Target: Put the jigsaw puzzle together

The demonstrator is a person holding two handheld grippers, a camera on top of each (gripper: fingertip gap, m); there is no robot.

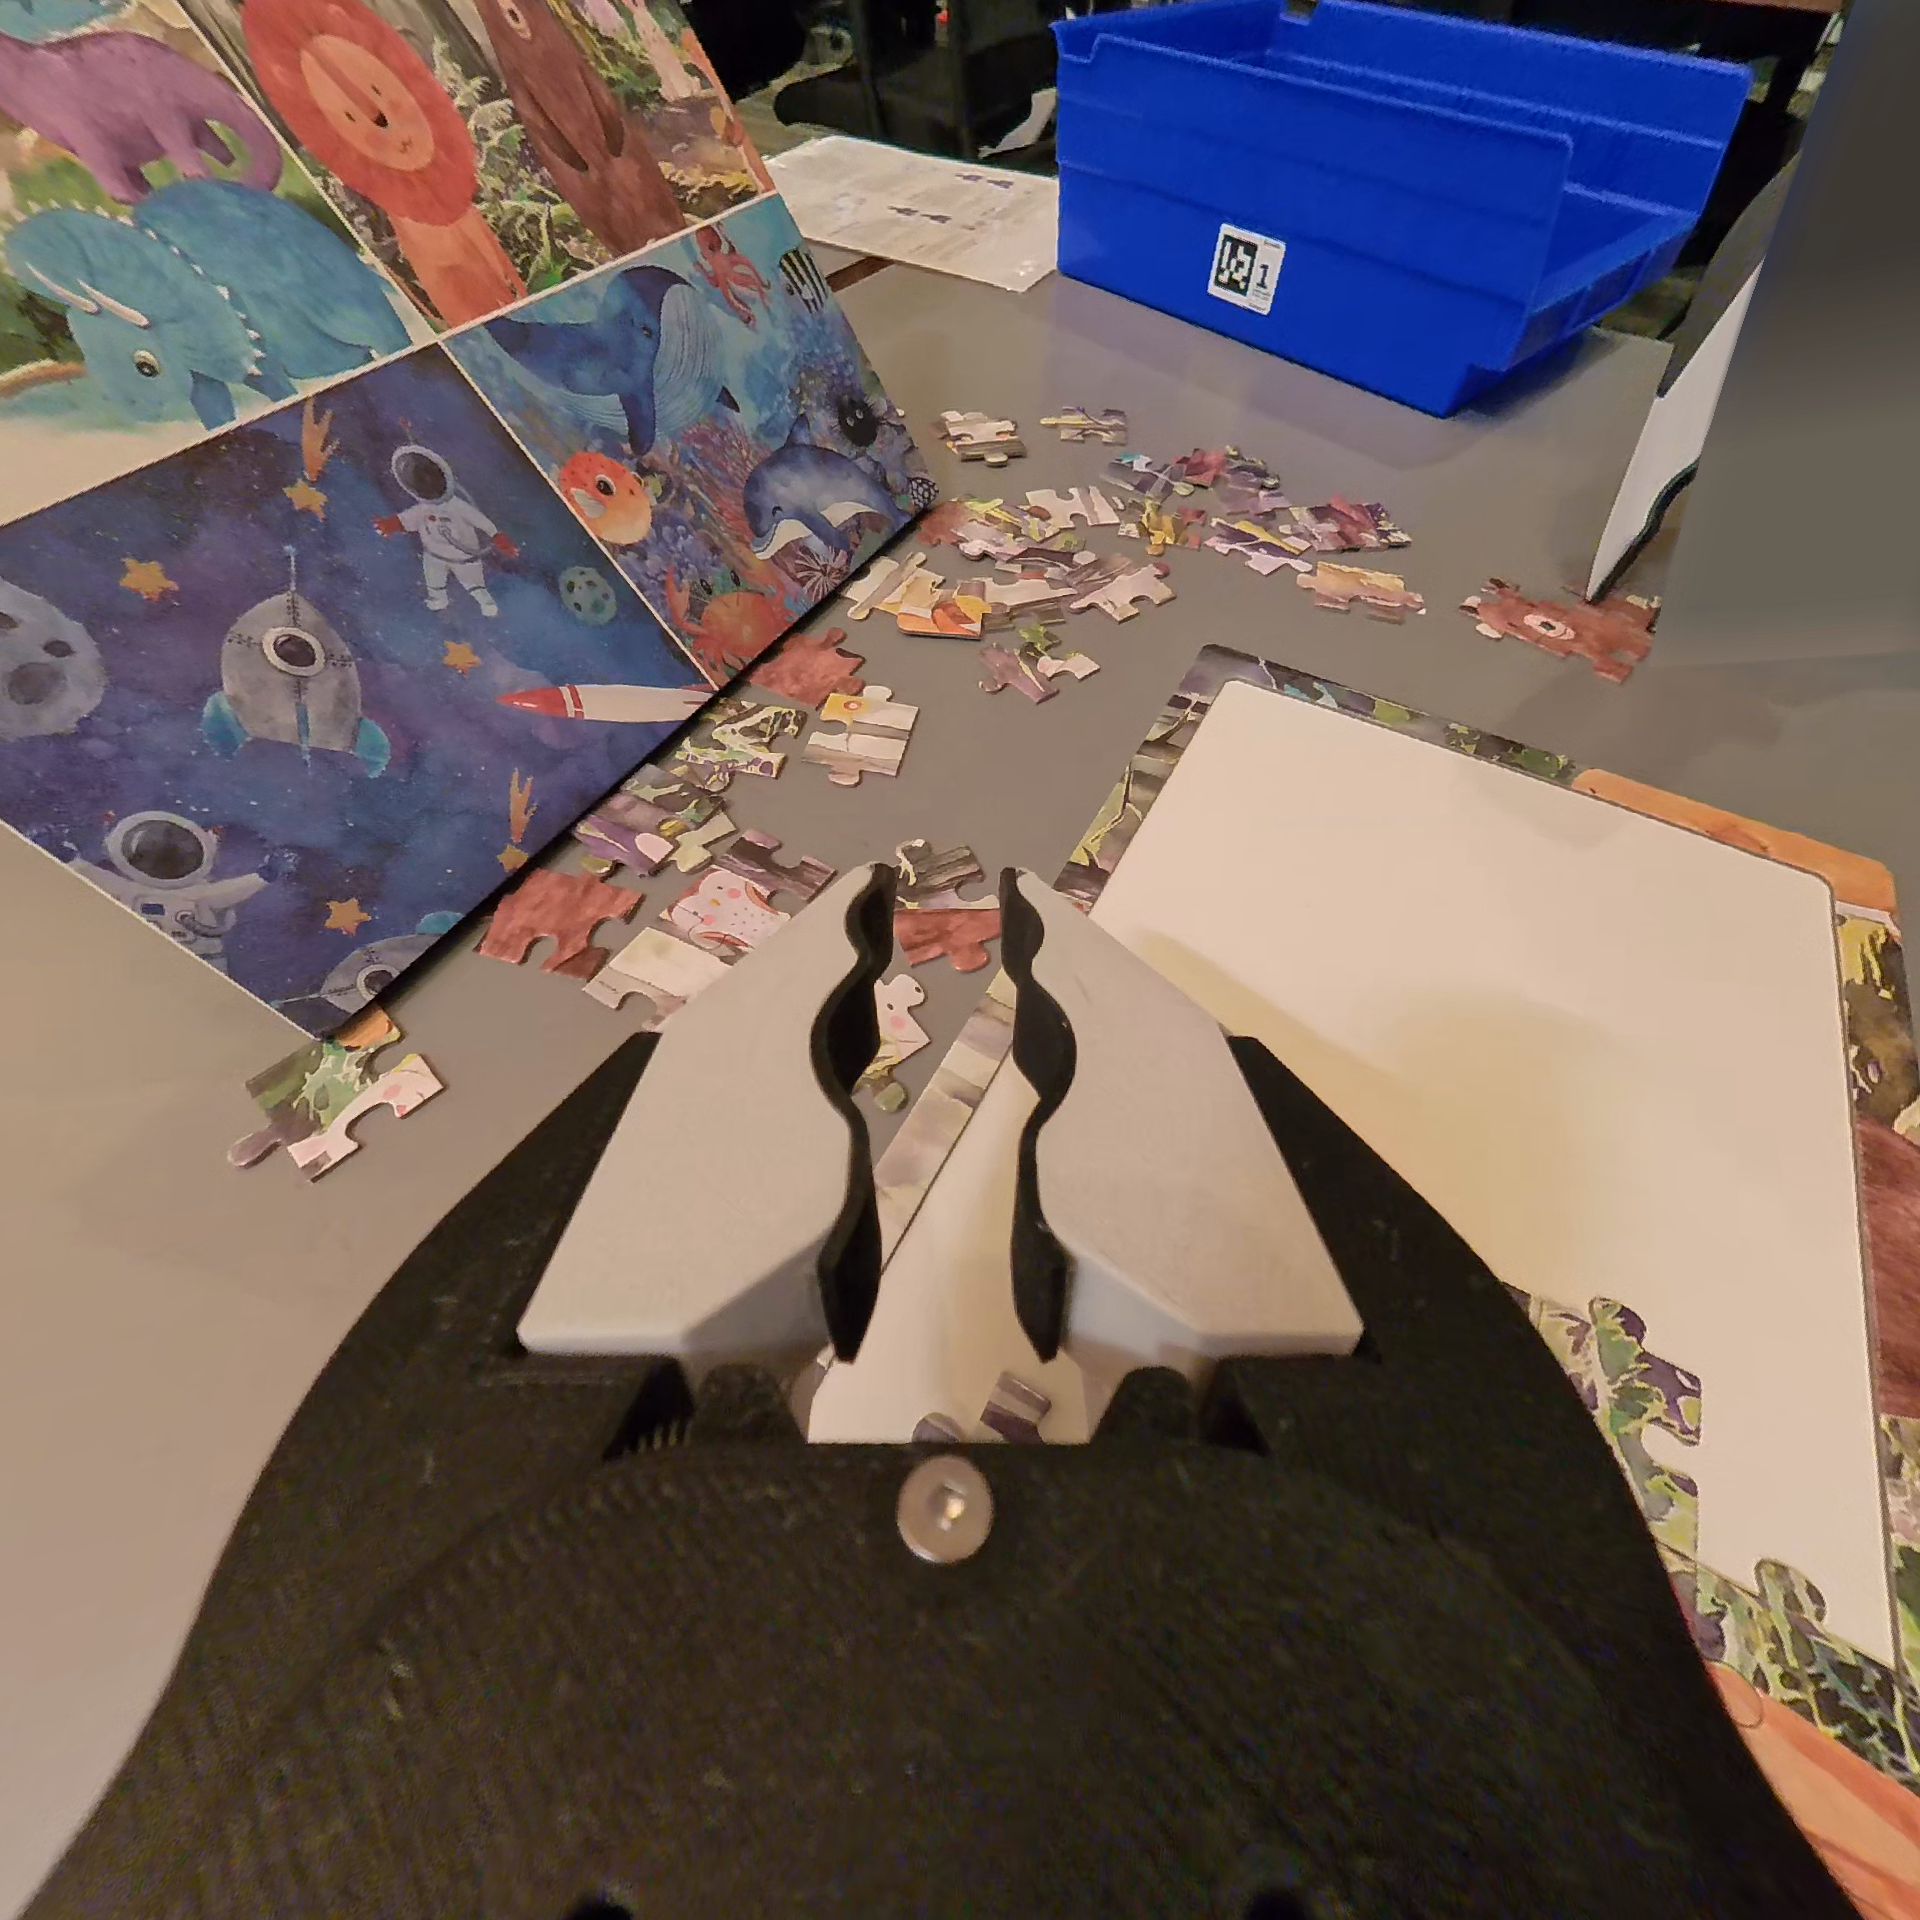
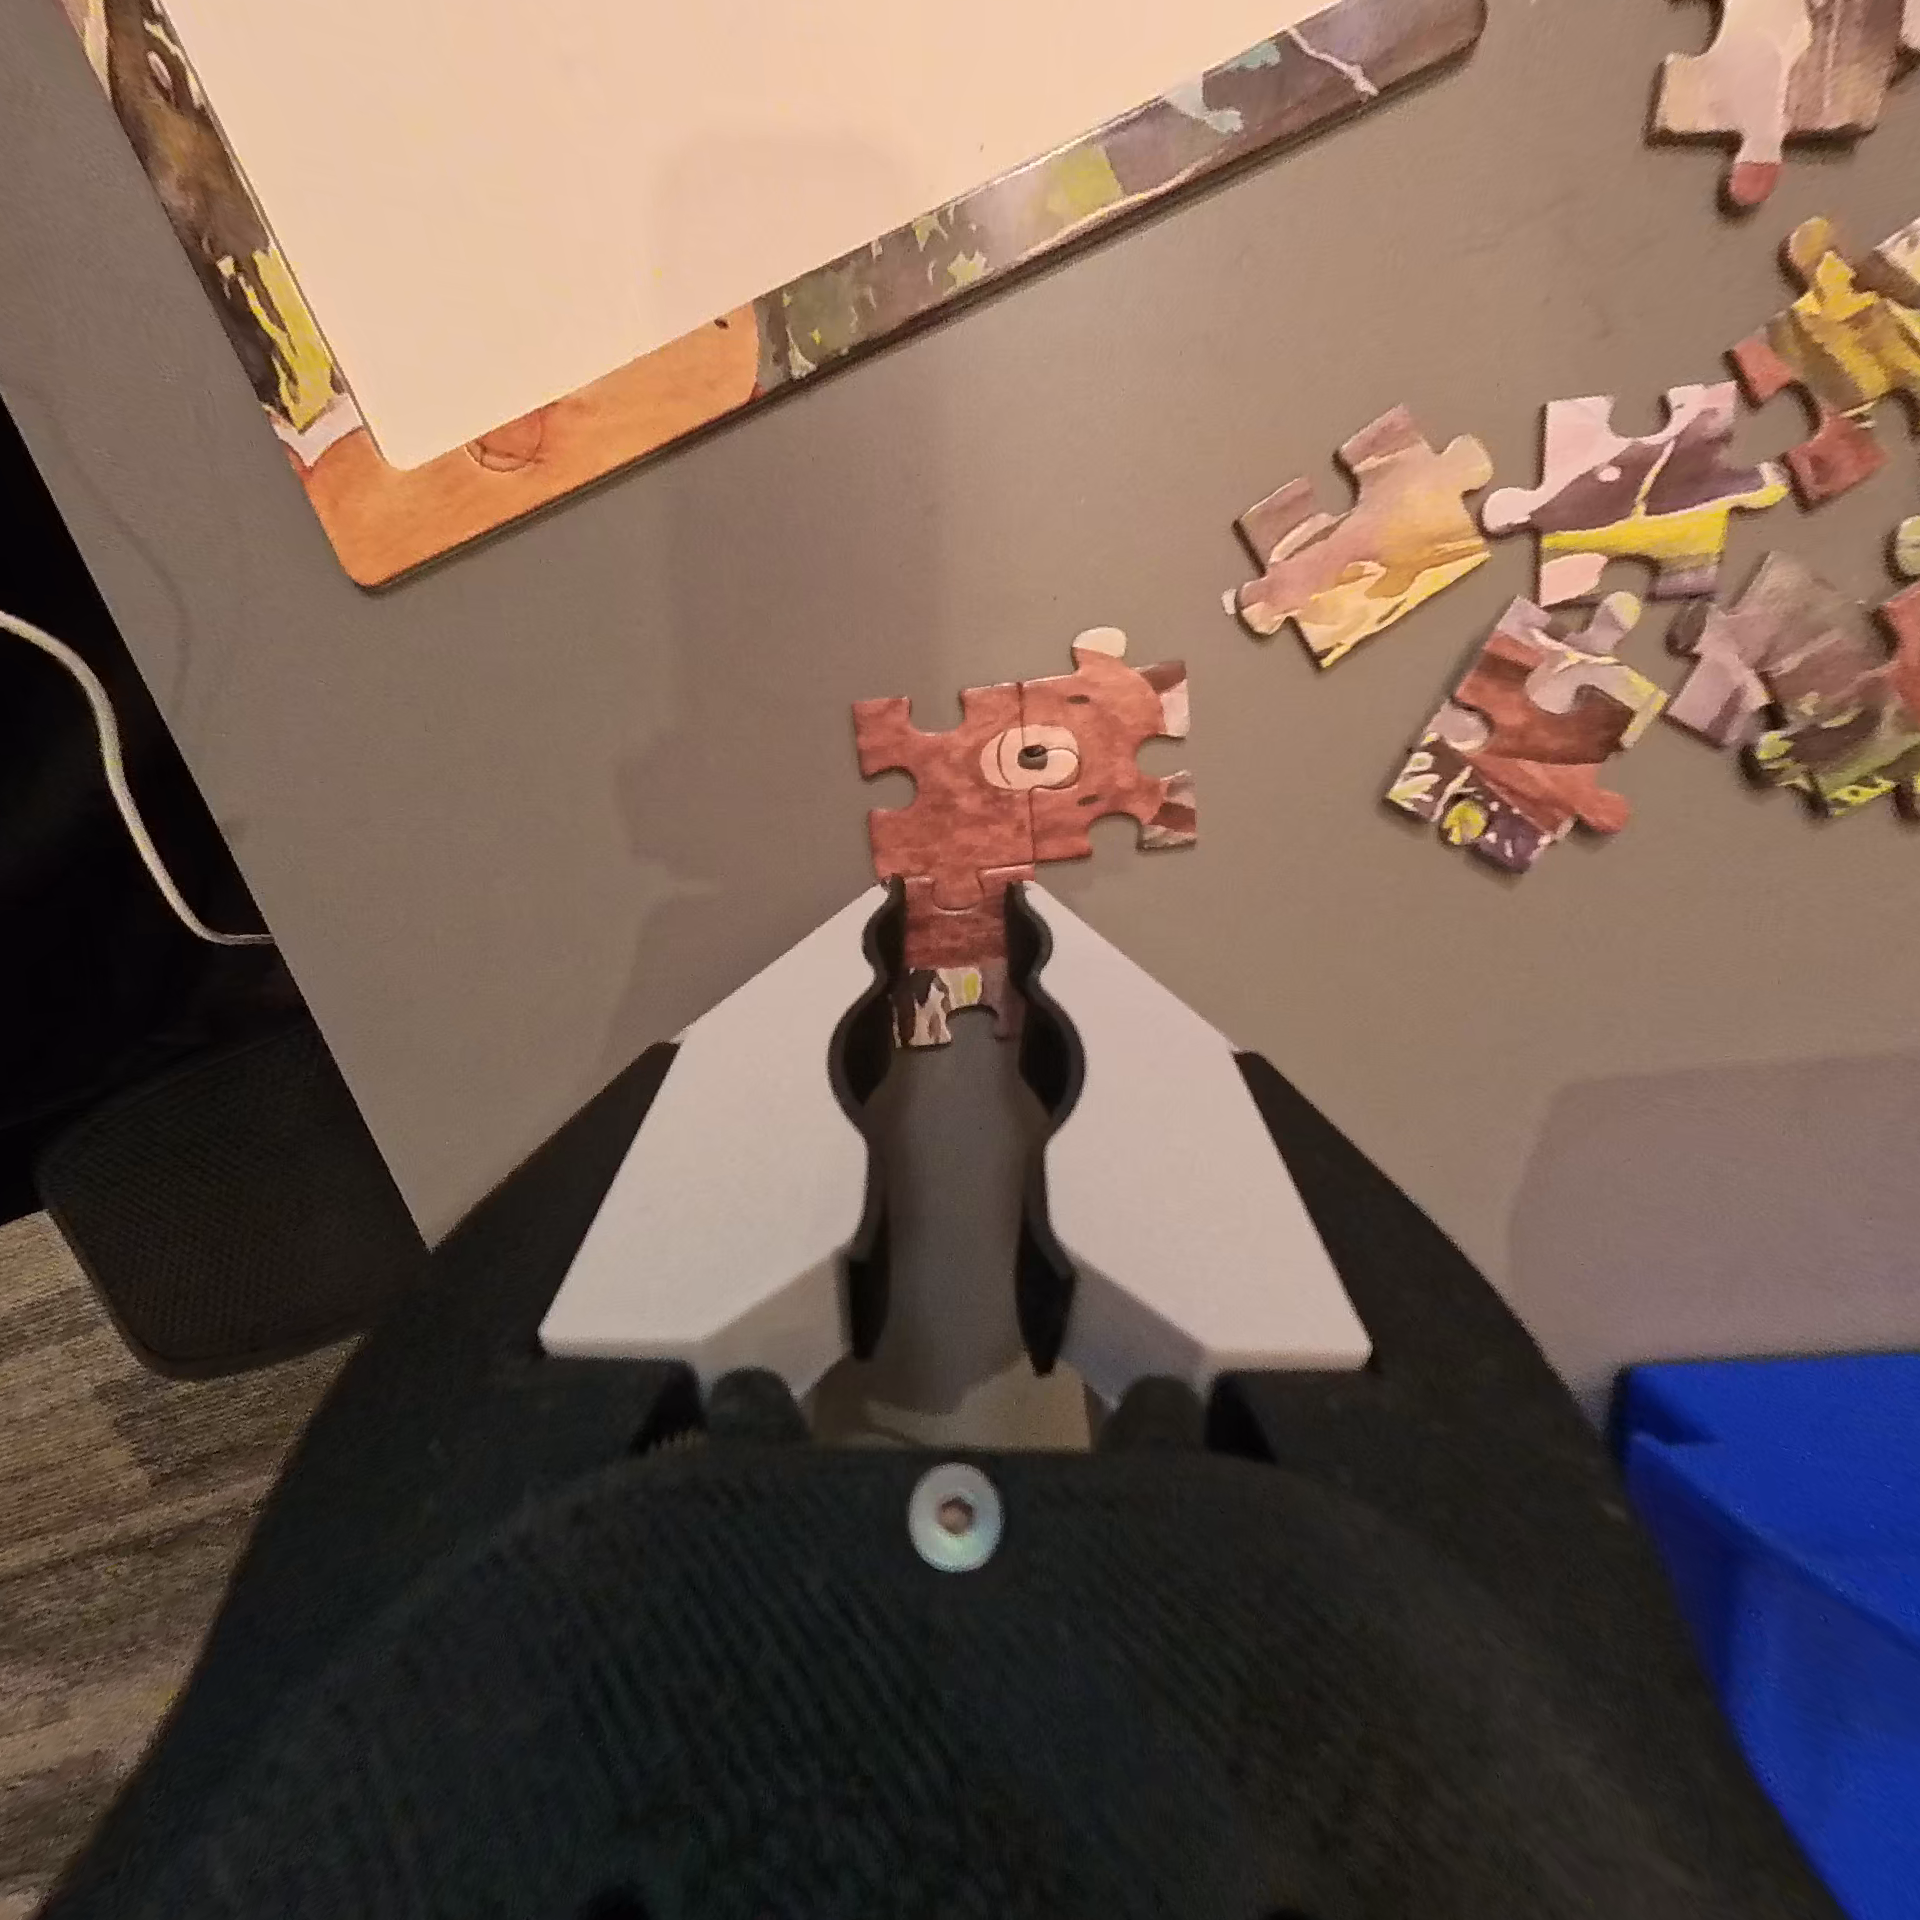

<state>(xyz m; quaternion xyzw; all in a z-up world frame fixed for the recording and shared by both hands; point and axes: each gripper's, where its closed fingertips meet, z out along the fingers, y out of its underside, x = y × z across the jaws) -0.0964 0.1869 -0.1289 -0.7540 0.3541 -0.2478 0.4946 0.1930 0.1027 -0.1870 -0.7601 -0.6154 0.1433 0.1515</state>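
The puzzle tray (image 1: 1143, 748) lies flat on the grey table, its white inside mostly bare, with a few leafy pieces (image 1: 1652, 1382) fitted along its right edge. Its rim also shows in the right wrist view (image 2: 935, 239). Several loose pieces (image 1: 1091, 551) lie scattered beyond it. My left gripper (image 1: 945, 894) is open and empty, low over the loose pieces by the tray's near-left corner. My right gripper (image 2: 956, 914) is shut on a joined cluster of brown bear pieces (image 2: 1029, 769) at table level. That cluster (image 1: 1558, 623) and the right gripper (image 1: 1662, 468) show far right in the left wrist view.
A picture board (image 1: 312, 623) with animal and space scenes leans at the left. A blue bin (image 1: 1351, 208) stands at the back, beside a paper sheet (image 1: 914, 208). More loose pieces (image 2: 1371, 530) lie right of my right gripper. The table edge and a white cable (image 2: 104, 727) are at the left.
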